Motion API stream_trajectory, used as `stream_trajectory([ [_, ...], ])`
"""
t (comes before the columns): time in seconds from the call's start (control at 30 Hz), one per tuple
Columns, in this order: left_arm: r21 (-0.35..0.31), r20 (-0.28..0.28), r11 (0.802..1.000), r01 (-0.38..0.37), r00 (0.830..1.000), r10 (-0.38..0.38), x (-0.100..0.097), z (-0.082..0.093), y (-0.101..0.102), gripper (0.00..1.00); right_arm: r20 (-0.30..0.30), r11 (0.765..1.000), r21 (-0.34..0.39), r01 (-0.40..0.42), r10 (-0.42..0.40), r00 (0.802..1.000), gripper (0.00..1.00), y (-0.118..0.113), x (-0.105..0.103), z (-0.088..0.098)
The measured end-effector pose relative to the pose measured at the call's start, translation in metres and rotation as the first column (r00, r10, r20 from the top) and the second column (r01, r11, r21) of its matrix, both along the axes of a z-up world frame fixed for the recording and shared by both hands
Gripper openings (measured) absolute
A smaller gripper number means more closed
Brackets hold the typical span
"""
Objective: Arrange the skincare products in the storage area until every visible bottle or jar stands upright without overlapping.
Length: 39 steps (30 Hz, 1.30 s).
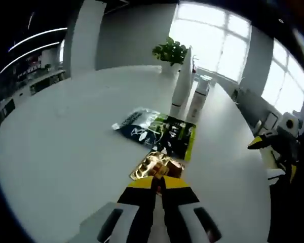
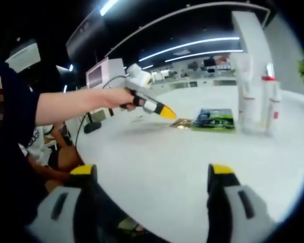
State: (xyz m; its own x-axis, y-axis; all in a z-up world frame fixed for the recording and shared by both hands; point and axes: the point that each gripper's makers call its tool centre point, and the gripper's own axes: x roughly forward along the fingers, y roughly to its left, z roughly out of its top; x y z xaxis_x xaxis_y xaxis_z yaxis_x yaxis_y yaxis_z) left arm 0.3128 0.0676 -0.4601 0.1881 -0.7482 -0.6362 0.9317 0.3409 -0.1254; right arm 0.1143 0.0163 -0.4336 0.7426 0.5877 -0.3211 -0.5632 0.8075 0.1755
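Two sachets lie flat on the white table (image 1: 66, 142): a dark green-and-black one (image 1: 159, 131) and a small gold one (image 1: 157, 167) in front of it. Behind them a tall white tube (image 1: 182, 83) and a white bottle (image 1: 198, 98) stand upright. My left gripper (image 1: 159, 183) has its yellow-tipped jaws together just short of the gold sachet. The right gripper view shows the left gripper (image 2: 167, 112) in a person's hand, tip just above the gold sachet (image 2: 181, 122), beside the dark sachet (image 2: 215, 119) and the upright bottles (image 2: 245, 91). My right gripper (image 2: 152, 174) is open and holds nothing.
A potted plant (image 1: 169, 50) stands at the table's far edge by the window. My right gripper (image 1: 266, 147) shows beyond the table's right edge. A person's arm (image 2: 76, 104) reaches across the table (image 2: 157, 147). Wide bare tabletop lies left of the sachets.
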Motion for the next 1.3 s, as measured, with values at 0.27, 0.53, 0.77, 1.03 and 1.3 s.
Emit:
stream_trajectory([
  [0.27, 0.064, 0.06, 0.997, 0.034, 0.997, -0.038, 0.006, -0.007, 0.0, 0.0, -0.004, 1.0, -0.006, 0.005, -0.005, 1.0, 0.9, -0.002, 0.0, -0.001],
  [0.53, 0.112, 0.082, 0.992, 0.058, 0.994, -0.068, 0.005, -0.013, 0.005, 0.0, -0.013, 1.0, -0.004, 0.009, -0.009, 1.0, 0.89, -0.004, 0.0, -0.003],
  [0.77, 0.11, 0.087, 0.992, 0.062, 0.994, -0.072, 0.004, -0.011, 0.004, 0.0, -0.016, 1.0, -0.001, 0.007, -0.007, 1.0, 0.89, -0.004, 0.0, -0.004],
  [1.03, 0.16, 0.106, 0.982, 0.102, 0.987, -0.12, -0.001, -0.016, 0.005, 0.0, -0.023, 1.0, -0.001, 0.01, -0.01, 1.0, 0.89, -0.004, 0.0, -0.006],
  [1.3, 0.164, 0.093, 0.983, 0.087, 0.99, -0.103, -0.003, -0.016, 0.004, 0.0, -0.03, 1.0, -0.004, 0.011, -0.011, 0.999, 0.88, -0.004, 0.0, -0.008],
])
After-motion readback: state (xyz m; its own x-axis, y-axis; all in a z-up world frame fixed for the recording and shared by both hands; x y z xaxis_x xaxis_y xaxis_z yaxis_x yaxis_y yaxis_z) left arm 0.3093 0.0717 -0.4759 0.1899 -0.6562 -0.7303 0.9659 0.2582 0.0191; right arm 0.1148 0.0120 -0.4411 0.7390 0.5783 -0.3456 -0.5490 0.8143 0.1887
